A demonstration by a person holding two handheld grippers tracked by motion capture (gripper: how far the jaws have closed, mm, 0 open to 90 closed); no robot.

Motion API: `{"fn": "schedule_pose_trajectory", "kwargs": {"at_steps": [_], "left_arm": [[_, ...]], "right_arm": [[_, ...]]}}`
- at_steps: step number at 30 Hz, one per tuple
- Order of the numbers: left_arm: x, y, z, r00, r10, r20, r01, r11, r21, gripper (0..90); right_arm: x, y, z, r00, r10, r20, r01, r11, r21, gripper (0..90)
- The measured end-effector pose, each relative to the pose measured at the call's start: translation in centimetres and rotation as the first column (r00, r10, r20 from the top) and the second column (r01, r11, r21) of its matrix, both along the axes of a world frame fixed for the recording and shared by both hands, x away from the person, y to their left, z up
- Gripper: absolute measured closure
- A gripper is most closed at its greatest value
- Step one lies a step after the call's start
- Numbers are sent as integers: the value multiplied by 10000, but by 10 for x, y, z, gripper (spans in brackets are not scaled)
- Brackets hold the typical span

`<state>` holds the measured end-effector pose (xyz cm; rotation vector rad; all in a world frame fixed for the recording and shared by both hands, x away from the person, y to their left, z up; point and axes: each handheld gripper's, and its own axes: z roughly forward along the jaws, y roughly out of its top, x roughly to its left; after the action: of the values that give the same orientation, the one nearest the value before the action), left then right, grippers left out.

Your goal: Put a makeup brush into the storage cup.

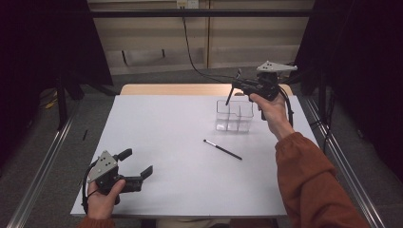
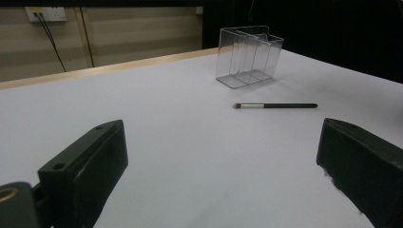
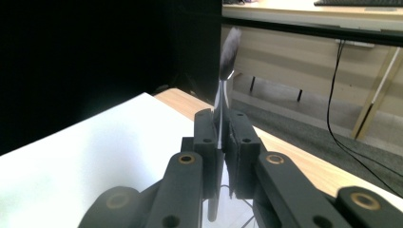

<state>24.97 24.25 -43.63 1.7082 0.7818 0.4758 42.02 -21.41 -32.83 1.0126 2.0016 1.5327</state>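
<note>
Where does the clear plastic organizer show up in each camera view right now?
High view: the clear organizer stands right of centre, just below the right gripper, which holds a brush.
Left gripper view: upper centre-right on the white table, beyond the loose brush.
Right gripper view: I cannot make it out behind the closed jaws.
Shared landmark: the table's wooden far edge.

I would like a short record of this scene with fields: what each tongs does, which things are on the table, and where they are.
right tongs: shut on a makeup brush, bristles up, held above the clear organizer
left tongs: open, holding nothing, near the front left of the table
clear organizer: stands upright toward the far right of the table, with several compartments
second brush: lies flat on the table, in front of the organizer, apart from it
</note>
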Motion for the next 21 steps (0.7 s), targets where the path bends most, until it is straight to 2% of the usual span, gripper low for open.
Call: {"fn": "schedule_pose_trajectory", "kwargs": {"at_steps": [4, 12, 21], "left_arm": [[0, 0, 0, 10000, 34, -7, -34, 10000, -20, 31], [1, -1, 0, 10000, -26, -6, 26, 9999, 107, 31], [2, -2, 0, 9999, -122, 54, 121, 9998, 184, 31]], "right_arm": [[5, 7, -5, 9999, -43, -113, 41, 9998, -176, 842], [11, 13, -2, 9999, -56, -100, 53, 9995, -300, 841], [13, 16, -9, 9987, -18, -513, -11, 9984, -569, 842]]}}
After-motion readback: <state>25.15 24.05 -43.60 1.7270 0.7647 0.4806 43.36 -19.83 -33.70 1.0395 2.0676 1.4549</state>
